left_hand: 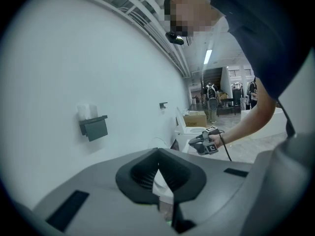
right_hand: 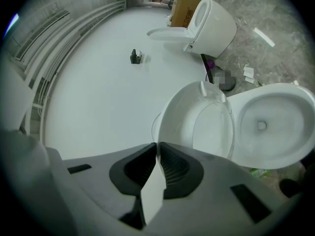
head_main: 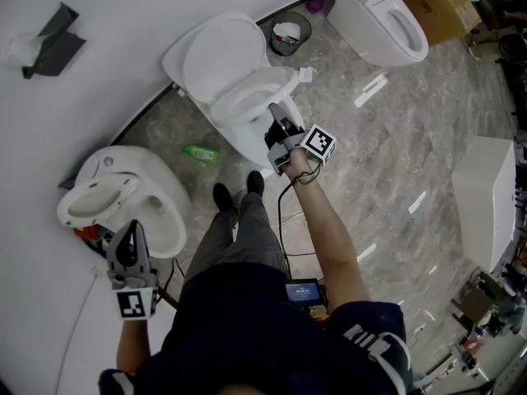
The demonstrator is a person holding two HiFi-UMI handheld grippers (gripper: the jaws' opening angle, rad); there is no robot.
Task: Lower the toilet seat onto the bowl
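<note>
Toilet seat [head_main: 216, 54]: raised. Step in hand is the approach; lowering is not yet begun.
The seat stands upright with its lid against the far wall [head_main: 99, 97], clear of the open bowl [head_main: 249, 104] in front of it. Right tongs [head_main: 275, 113]: closed, tips meeting, nothing between them, held by the bowl's near rim, aimed at the seat and short of touching it. Left tongs [head_main: 130, 227]: closed and empty, well apart at the near left beside a second toilet [head_main: 160, 212]. Next move, as judged: bring the right tongs to the seat's upper edge, tip it forward off the lid, then ease it down onto the bowl without a slam.
</note>
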